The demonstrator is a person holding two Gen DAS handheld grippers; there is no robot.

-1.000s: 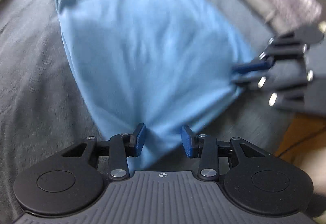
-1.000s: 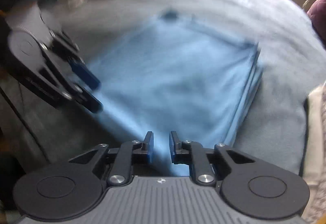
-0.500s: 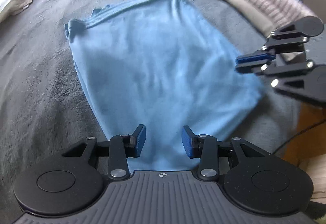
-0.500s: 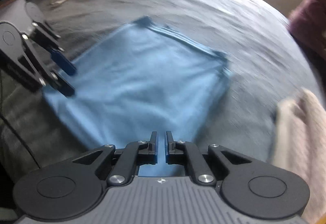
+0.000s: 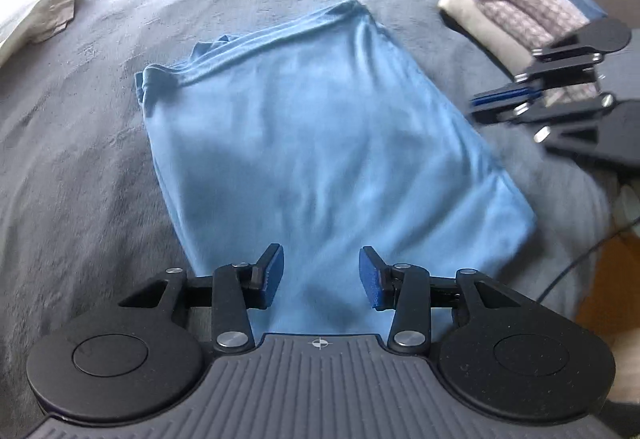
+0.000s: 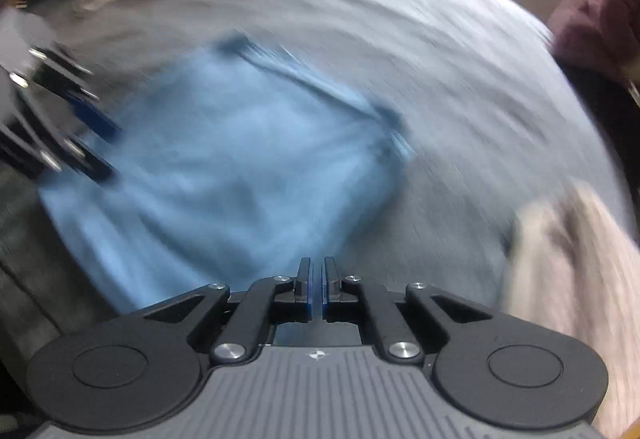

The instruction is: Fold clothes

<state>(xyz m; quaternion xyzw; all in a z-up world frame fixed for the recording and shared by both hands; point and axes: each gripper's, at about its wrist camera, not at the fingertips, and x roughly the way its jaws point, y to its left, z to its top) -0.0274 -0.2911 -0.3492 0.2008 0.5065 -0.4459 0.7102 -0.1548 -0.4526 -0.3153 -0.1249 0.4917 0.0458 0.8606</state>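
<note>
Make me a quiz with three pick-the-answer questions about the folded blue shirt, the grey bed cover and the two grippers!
1. Where does the folded blue cotton shirt lie?
A on the grey fleece bed cover
B on a chair
C in a basket

2. What colour are the grippers' finger pads?
A red
B blue
C yellow

3. How do the right gripper's jaws stand?
A wide apart
B gripping the shirt
C shut, empty

Answers: 1 A, grey cover surrounds the shirt. 2 B, blue pads show on both grippers. 3 C, the pads nearly meet, no cloth between.
</note>
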